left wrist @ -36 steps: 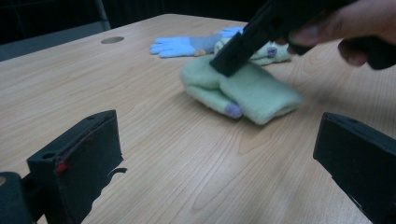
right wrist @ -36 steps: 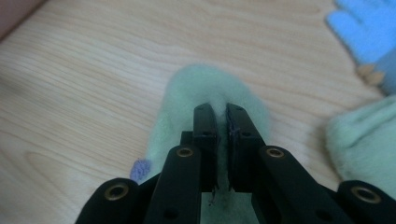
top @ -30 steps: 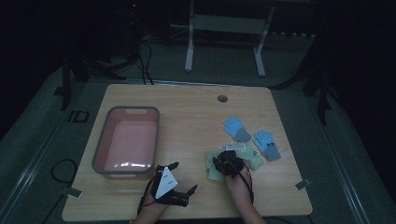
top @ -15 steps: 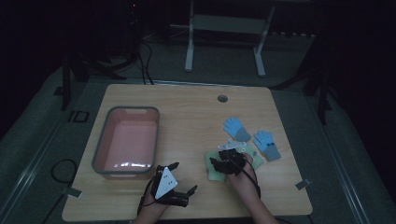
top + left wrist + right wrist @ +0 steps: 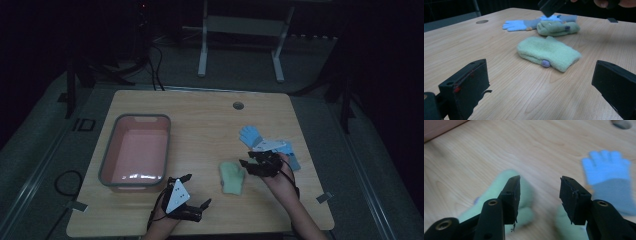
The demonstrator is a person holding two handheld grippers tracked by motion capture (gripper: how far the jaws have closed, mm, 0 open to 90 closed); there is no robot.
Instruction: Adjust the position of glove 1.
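A light green mitten (image 5: 232, 178) (image 5: 549, 52) lies flat on the wooden table (image 5: 200, 125). My right gripper (image 5: 246, 164) (image 5: 539, 187) hovers just right of it; its jaws have just been opening and nothing is between them. A second green mitten (image 5: 557, 27) lies farther right, against a blue glove (image 5: 250, 135) (image 5: 514, 25) (image 5: 609, 175). Another blue glove (image 5: 290, 152) lies beside my right hand. My left gripper (image 5: 197, 190) (image 5: 541, 82) rests near the front edge, left of the mitten, with its jaws wide open and nothing between them.
A pink tub (image 5: 107, 165) with a grey rim stands on the left half of the table. A round cable hole (image 5: 238, 105) sits near the far edge. A metal stand (image 5: 240, 30) is on the floor behind the table.
My right gripper has opened off the green mitten and lifted away to the right, and the mitten now lies uncovered on the table. My left gripper has stayed put.
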